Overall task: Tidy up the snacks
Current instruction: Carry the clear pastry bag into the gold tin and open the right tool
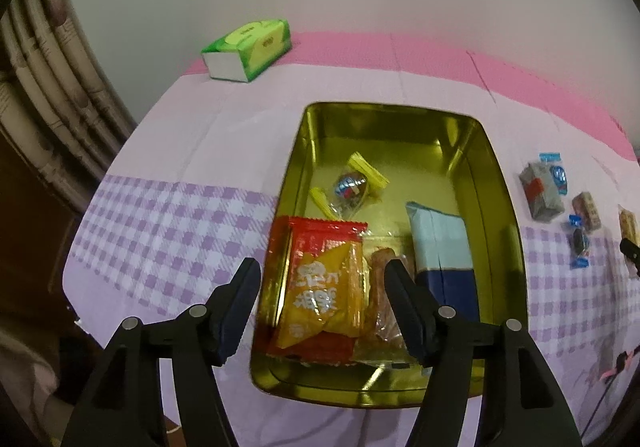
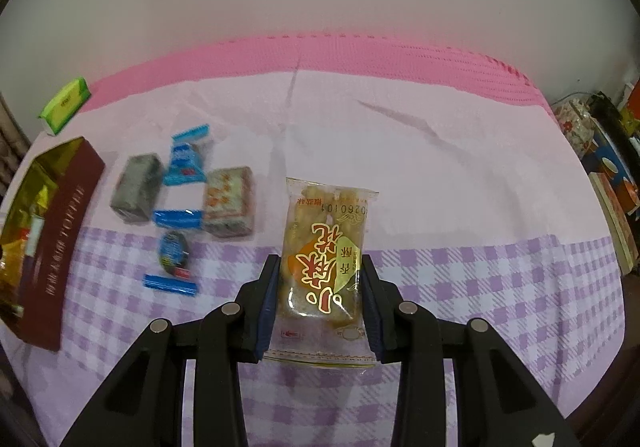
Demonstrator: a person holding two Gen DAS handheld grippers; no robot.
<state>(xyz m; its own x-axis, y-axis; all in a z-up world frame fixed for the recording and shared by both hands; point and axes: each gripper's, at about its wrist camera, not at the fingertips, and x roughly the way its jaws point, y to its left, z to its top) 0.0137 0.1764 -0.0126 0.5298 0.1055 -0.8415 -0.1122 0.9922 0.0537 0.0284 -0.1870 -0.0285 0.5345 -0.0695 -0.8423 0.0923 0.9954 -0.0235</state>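
Right wrist: fingers [image 2: 320, 303] clamp the clear snack packet [image 2: 326, 259]; left fingers [image 1: 324, 303] spread, empty.

dim, pinkish indoor light — soft shadows, glare inside gold tin [image 1: 496, 183], slight blur, fisheye-bent dark edges.

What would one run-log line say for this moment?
left gripper: open above gold metal tin | right gripper: shut on clear fried-snack packet | loose snacks on tablecloth
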